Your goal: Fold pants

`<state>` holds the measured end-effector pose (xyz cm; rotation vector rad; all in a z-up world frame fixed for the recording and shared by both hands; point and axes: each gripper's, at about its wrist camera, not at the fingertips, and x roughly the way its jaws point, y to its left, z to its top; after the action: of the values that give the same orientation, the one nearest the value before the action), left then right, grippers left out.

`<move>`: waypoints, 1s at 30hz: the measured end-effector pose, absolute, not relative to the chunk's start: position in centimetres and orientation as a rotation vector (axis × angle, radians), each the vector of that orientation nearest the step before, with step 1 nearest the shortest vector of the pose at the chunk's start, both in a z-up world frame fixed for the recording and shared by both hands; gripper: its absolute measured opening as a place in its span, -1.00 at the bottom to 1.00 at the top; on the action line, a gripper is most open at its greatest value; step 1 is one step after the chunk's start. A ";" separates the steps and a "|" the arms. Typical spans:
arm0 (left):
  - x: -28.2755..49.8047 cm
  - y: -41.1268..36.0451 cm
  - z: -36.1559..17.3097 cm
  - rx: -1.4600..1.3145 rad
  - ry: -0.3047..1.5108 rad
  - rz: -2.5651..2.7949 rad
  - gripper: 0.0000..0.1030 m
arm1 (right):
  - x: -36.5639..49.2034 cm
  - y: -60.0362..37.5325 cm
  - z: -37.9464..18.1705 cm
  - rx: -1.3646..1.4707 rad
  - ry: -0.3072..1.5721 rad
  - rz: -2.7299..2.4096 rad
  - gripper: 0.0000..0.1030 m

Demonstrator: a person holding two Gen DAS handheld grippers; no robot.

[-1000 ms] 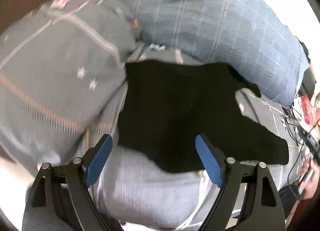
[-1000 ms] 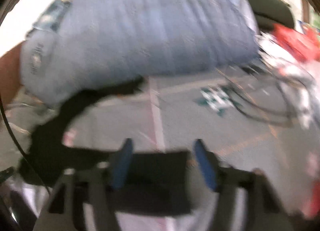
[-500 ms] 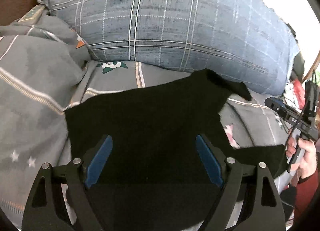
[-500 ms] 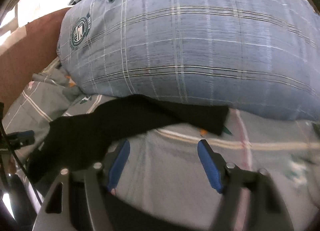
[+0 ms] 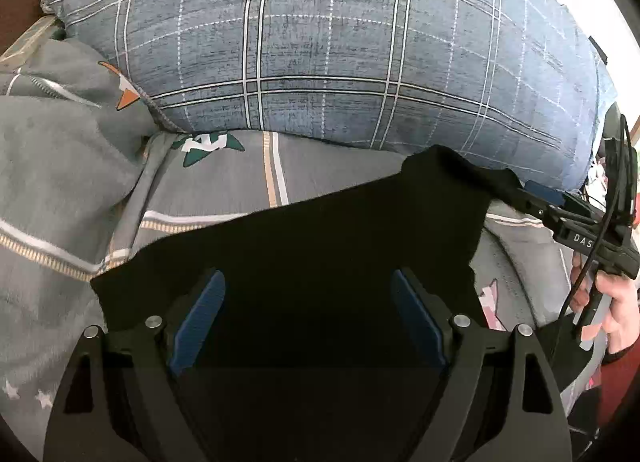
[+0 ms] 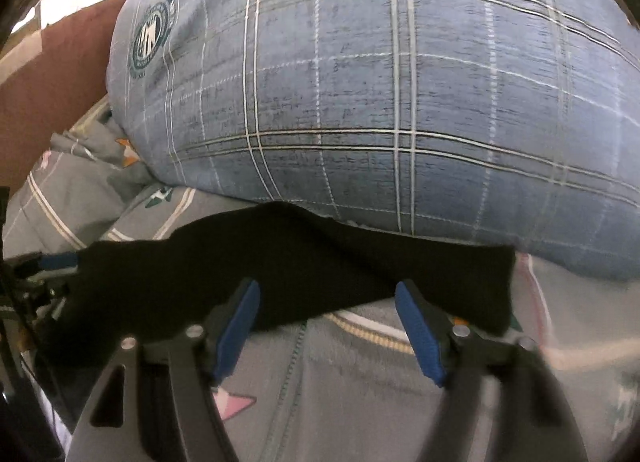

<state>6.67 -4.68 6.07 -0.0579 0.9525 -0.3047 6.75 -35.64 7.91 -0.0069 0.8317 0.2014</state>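
The black pants point(image 5: 312, 238) lie spread on the grey patterned bedsheet point(image 5: 224, 178), their far edge against a big blue plaid pillow point(image 5: 340, 46). My left gripper point(image 5: 308, 316) is open, its blue pads over the near part of the pants. My right gripper point(image 6: 326, 328) is open too, hovering over a black pant leg point(image 6: 360, 258) that runs across the sheet. The right gripper also shows at the right edge of the left wrist view point(image 5: 576, 222), at the far corner of the pants.
A crumpled grey duvet point(image 5: 52, 190) lies at the left. A brown headboard point(image 6: 52, 86) stands behind the pillow point(image 6: 380, 94). Cables and clutter sit past the bed's right side.
Both grippers have moved closer to the pants and lower. The pants now fill more of the left view, and the pant leg now lies between the right gripper's fingers.
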 end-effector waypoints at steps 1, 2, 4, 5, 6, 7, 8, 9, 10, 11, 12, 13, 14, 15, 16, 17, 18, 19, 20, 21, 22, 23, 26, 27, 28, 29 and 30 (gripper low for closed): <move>7.0 -4.7 6.0 -0.058 0.954 -0.306 0.66 | 7.0 -35.5 7.8 -0.013 0.833 0.203 0.39; 7.3 -4.7 5.8 -0.059 0.959 -0.309 0.66 | 7.3 -35.4 7.7 -0.016 0.835 0.202 0.39; 7.9 -4.6 5.5 -0.066 0.971 -0.317 0.66 | 7.9 -35.2 7.5 -0.014 0.841 0.204 0.39; 8.2 -4.6 5.4 -0.067 0.974 -0.324 0.66 | 8.1 -35.2 7.4 -0.012 0.842 0.207 0.40; 8.5 -4.6 5.3 -0.065 0.974 -0.333 0.66 | 8.4 -35.1 7.4 -0.013 0.843 0.209 0.40; 8.7 -4.7 5.2 -0.060 0.975 -0.341 0.66 | 8.6 -35.0 7.3 -0.018 0.844 0.210 0.40; 9.1 -4.9 5.1 -0.050 0.978 -0.355 0.66 | 8.8 -34.9 7.2 -0.025 0.844 0.212 0.41; 9.5 -5.1 5.0 -0.042 0.982 -0.371 0.66 | 9.1 -34.8 7.1 -0.034 0.844 0.215 0.42; 9.8 -5.2 4.9 -0.040 0.984 -0.384 0.66 | 9.5 -34.7 7.0 -0.043 0.844 0.223 0.42; 10.3 -5.5 4.7 -0.043 0.991 -0.415 0.66 | 9.8 -34.6 6.9 -0.050 0.844 0.236 0.42; 10.7 -5.5 4.6 -0.048 0.999 -0.436 0.66 | 10.3 -34.5 6.7 -0.059 0.843 0.246 0.42; 11.2 -5.7 4.4 -0.055 1.011 -0.461 0.66 | 10.7 -34.4 6.5 -0.067 0.845 0.247 0.42; 11.7 -5.9 4.3 -0.058 1.021 -0.474 0.66 | 11.1 -34.3 6.3 -0.078 0.850 0.249 0.42; 12.3 -6.0 4.1 -0.061 1.034 -0.485 0.66 | 11.6 -34.1 6.1 -0.092 0.856 0.258 0.42; 12.8 -6.3 4.0 -0.063 1.044 -0.492 0.66 | 12.0 -33.8 6.0 -0.106 0.859 0.272 0.42; 13.2 -6.5 3.8 -0.062 1.050 -0.497 0.66 | 12.4 -33.4 5.8 -0.124 0.858 0.283 0.42; 13.6 -6.8 3.6 -0.057 1.055 -0.508 0.66 | 12.7 -33.3 5.7 -0.141 0.857 0.288 0.42; 14.0 -7.2 3.3 -0.044 1.062 -0.525 0.66 | 13.1 -33.1 5.5 -0.159 0.857 0.288 0.42; 14.3 -7.7 3.1 -0.026 1.071 -0.538 0.66 | 13.5 -32.9 5.2 -0.175 0.861 0.288 0.42; 14.6 -8.2 2.8 -0.001 1.078 -0.543 0.66 | 14.0 -32.8 4.9 -0.189 0.868 0.291 0.42; 15.0 -8.7 2.6 0.024 1.082 -0.542 0.66 | 14.3 -32.9 4.6 -0.197 0.874 0.295 0.42; 15.3 -9.3 2.4 0.063 1.079 -0.586 0.66 | 14.6 -32.9 4.3 -0.202 0.882 0.303 0.42; 16.0 -10.6 1.8 0.123 1.090 -0.610 0.66 | 15.5 -33.0 3.4 -0.216 0.905 0.313 0.27; 16.3 -11.2 1.7 0.138 1.088 -0.634 0.66 | 15.7 -33.1 3.2 -0.219 0.915 0.313 -0.16; 16.5 -11.6 1.5 0.149 1.098 -0.655 0.66 | 15.9 -33.1 2.9 -0.223 0.923 0.311 -0.47; 16.6 -12.1 1.3 0.166 1.107 -0.670 0.66 | 16.0 -33.1 2.8 -0.229 0.928 0.307 -0.90; 16.7 -12.8 1.1 0.202 1.100 -0.676 0.66 | 15.9 -33.3 2.7 -0.223 0.924 0.311 -0.90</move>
<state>16.72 -12.76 1.07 0.2023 1.1004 -0.6755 15.90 -33.28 2.72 -0.2229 0.9237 0.3106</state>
